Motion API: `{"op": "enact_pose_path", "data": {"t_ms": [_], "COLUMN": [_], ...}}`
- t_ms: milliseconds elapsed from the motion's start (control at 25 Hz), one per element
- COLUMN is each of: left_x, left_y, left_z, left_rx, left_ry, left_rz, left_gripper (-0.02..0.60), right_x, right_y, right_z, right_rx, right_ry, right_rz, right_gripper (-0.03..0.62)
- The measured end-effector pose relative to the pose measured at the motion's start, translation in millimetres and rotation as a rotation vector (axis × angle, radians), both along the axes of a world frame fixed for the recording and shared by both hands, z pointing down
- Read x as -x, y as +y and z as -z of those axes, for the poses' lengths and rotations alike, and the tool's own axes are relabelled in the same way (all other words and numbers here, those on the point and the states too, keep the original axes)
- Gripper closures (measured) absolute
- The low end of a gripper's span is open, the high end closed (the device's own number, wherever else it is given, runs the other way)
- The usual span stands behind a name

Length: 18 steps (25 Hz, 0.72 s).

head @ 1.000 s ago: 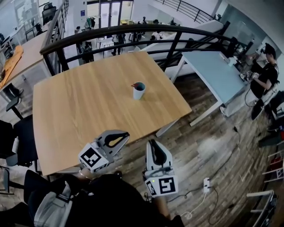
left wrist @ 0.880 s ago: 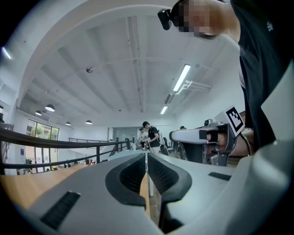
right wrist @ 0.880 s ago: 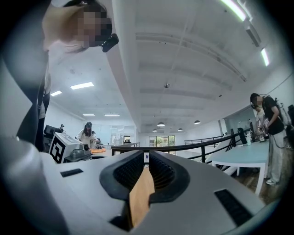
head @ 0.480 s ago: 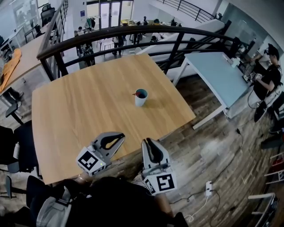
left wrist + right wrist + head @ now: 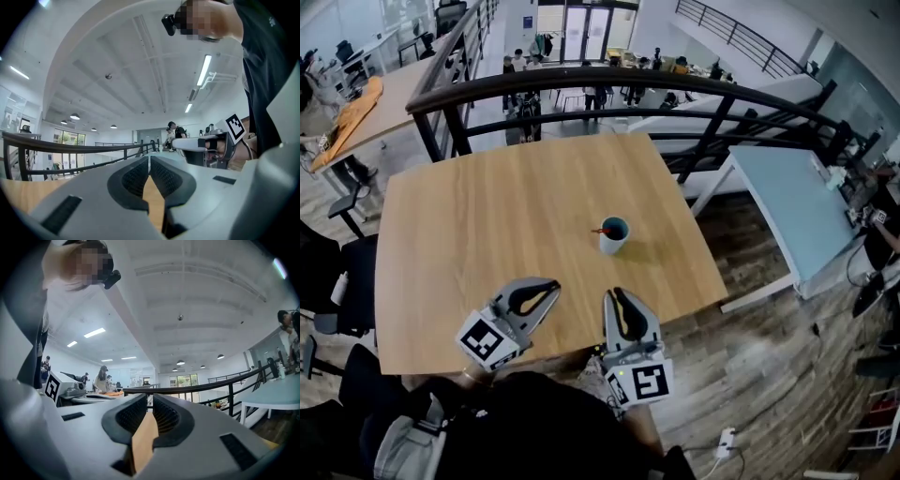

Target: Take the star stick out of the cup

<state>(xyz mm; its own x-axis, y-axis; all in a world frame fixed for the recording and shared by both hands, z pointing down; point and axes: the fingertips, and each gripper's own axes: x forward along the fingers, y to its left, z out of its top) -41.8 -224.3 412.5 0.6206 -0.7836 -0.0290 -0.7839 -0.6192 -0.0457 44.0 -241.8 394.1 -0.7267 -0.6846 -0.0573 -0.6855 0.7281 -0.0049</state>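
A pale blue cup stands upright near the middle of the wooden table. The red end of the star stick pokes over the cup's left rim. Both grippers hover over the table's near edge, well short of the cup. My left gripper is shut and empty, and in the left gripper view its tips meet against the ceiling and railing. My right gripper is also shut with nothing between its pads, as the right gripper view shows. The cup appears in neither gripper view.
A black curved railing runs behind the table's far edge. A light blue table stands to the right over the wooden floor. Dark chairs sit at the left side. People stand far off in the hall.
Both grippers have come forward from below the table's near edge to over it. The head view has shifted, so the cup now lies closer to the grippers. Jaws stay shut.
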Motion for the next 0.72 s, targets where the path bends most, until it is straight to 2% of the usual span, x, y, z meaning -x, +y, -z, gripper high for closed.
{"op": "enact_pose_path", "data": {"t_ms": [320,600,720], "left_x": [-5,-15,-21], "left_y": [-49,-95,-112], "left_z": [8,6,5], "left_rx": [0.007,-0.003,-0.011], "left_ry": [-0.001,-0.003,0.001], "left_rz": [0.121,0.196,0.231], "left_gripper": [0.557,0.557,0.557], "right_x": [-9,-20,-23], "right_y": [-69,-120,-136], "right_z": [2,-10,-21], "right_rx": [0.001,0.024,0.05], "right_ry": [0.0,0.022,0.032], "right_rz": [0.101,0.16,0.2], "right_gripper": [0.563,0.56,0.519]}}
